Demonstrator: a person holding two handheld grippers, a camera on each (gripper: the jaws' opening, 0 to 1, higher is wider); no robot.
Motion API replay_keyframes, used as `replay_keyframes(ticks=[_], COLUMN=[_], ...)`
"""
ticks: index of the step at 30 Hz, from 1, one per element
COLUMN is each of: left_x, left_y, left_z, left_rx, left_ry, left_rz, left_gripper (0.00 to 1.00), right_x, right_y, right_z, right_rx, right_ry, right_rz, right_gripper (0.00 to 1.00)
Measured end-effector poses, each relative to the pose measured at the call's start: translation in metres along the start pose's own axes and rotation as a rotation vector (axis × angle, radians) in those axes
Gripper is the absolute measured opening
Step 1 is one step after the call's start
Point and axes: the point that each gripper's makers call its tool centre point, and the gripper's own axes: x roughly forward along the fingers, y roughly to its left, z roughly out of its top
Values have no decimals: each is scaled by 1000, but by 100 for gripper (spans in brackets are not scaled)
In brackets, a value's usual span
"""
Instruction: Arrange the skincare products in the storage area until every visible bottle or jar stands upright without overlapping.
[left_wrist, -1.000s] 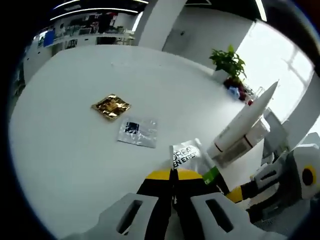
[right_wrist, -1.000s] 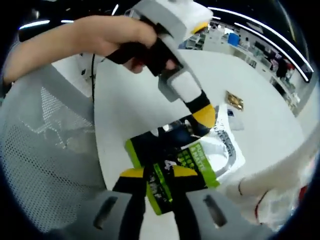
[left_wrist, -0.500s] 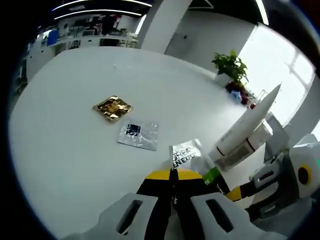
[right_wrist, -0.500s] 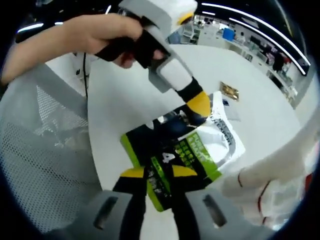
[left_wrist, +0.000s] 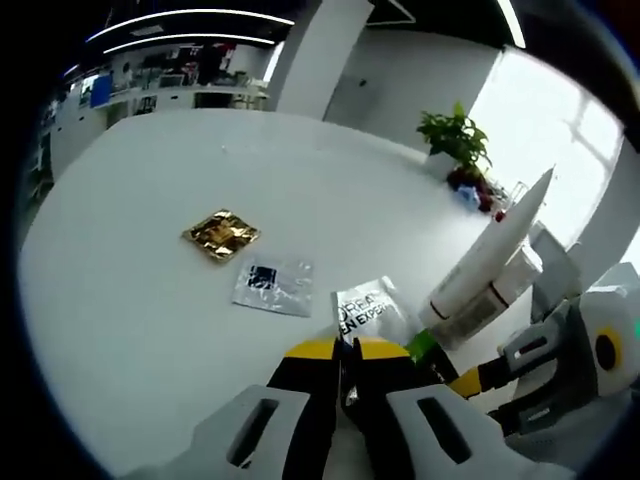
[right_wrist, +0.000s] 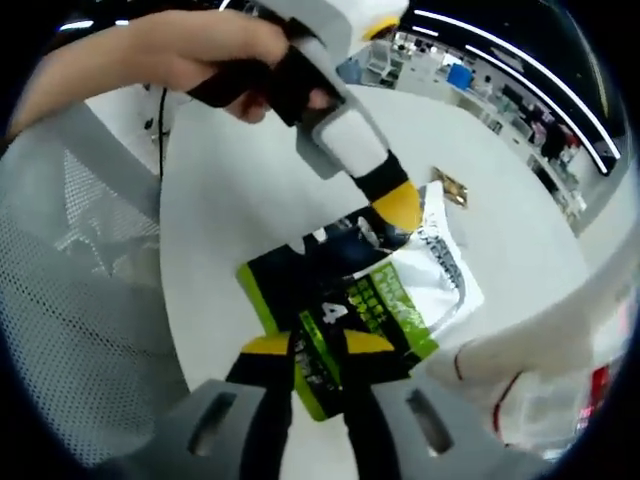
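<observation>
Right gripper view: both hand-held grippers, right (right_wrist: 318, 352) and left (right_wrist: 392, 212), pinch opposite edges of the green-and-black sachet (right_wrist: 345, 305) above the desk (right_wrist: 230, 200). Judged thin, limp, slippery; edge grips suit. White tube (left_wrist: 485, 262) beside sachet.

You see round white table (left_wrist: 130, 290) under everything — surface bare white toward far edge. Green leafy potted plant (left_wrist: 453, 137) stands at table's far side, small blue and red items (left_wrist: 472, 188) just beside its base, too blurred to tell apart. White square pillar (left_wrist: 312, 55) rises behind table; dim shelving (left_wrist: 160, 72) runs along back wall under curved ceiling light strips. Right gripper view: grey mesh chair back (right_wrist: 75, 260) sits beside table edge — thin dark cable (right_wrist: 155, 100) hangs down above it.
</observation>
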Motion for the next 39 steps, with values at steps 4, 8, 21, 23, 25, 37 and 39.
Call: replay_keyframes(ticks=[4,8,21,23,25,37,39], left_x=[1,-2,-4,-1,1,6,7], left_y=[-1,2,-9,-9,-7,0,1], left_z=[0,7,3,-3,-9,-26,-27], left_rx=[55,79,420,418,408,422,417], left_ry=[5,-20,67,93,120,190,195], left_rz=[11,27,25,25,19,19,19], left_gripper=[7,15,25,28,30,35,35], right_x=[0,0,1,1,1,1,1], right_y=[-2,-8,-13,-12,-12,-11,-10], right_z=[-1,-2,-2,-2,-2,-3,-2], right_rx=[0,3,27,27,26,38,32], right_ry=[2,6,6,7,7,5,6], right_rz=[-6,-22,-32,-32,-32,-26,-25], right_gripper=[19,18,19,19,18,17,16])
